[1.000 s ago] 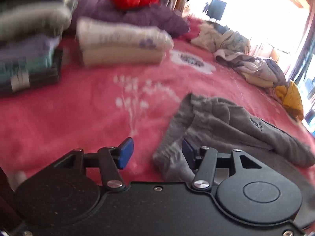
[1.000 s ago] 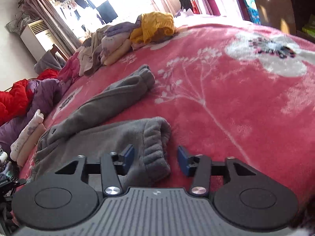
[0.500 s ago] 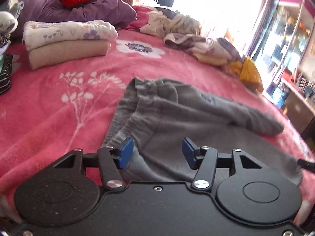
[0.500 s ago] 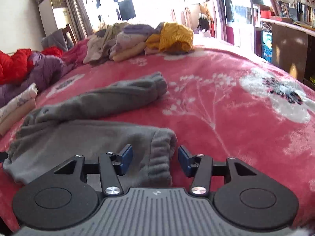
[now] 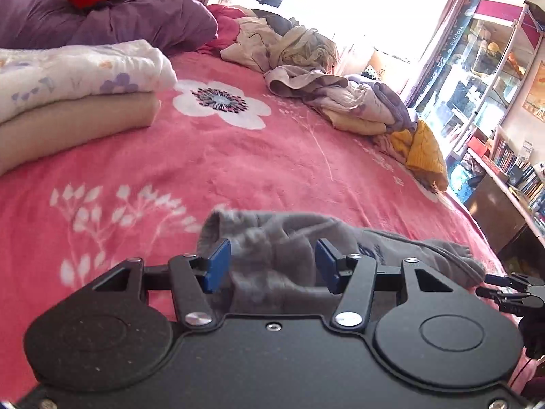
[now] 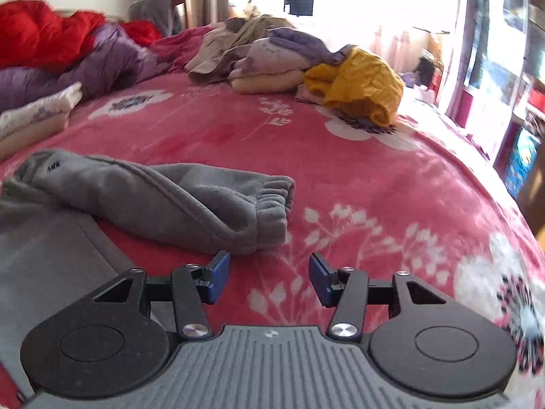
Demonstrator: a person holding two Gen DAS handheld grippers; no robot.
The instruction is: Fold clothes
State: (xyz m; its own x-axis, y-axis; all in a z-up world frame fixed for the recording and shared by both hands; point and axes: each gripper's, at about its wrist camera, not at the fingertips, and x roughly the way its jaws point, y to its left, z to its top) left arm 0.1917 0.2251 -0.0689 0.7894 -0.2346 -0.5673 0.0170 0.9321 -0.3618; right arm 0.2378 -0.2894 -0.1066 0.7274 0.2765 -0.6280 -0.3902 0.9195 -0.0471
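Grey fleece trousers (image 5: 272, 248) lie spread on the pink flowered blanket (image 5: 238, 170). In the left wrist view my left gripper (image 5: 272, 266) is open, its blue pads either side of the bunched waistband end. In the right wrist view my right gripper (image 6: 269, 274) is open and empty over bare blanket, just in front of the cuff (image 6: 272, 204) of one trouser leg; the other leg runs under the gripper body at the left.
A folded white and beige stack (image 5: 68, 95) lies at the left. A heap of unfolded clothes with a yellow garment (image 6: 357, 85) lies at the far side. Purple and red bedding (image 5: 102, 10) is at the back. Shelves (image 5: 494, 102) stand at the right.
My left gripper moved over the waistband end, which now lies between its pads. My right gripper moved off the near leg's cuff toward the other cuff. Both stayed open.
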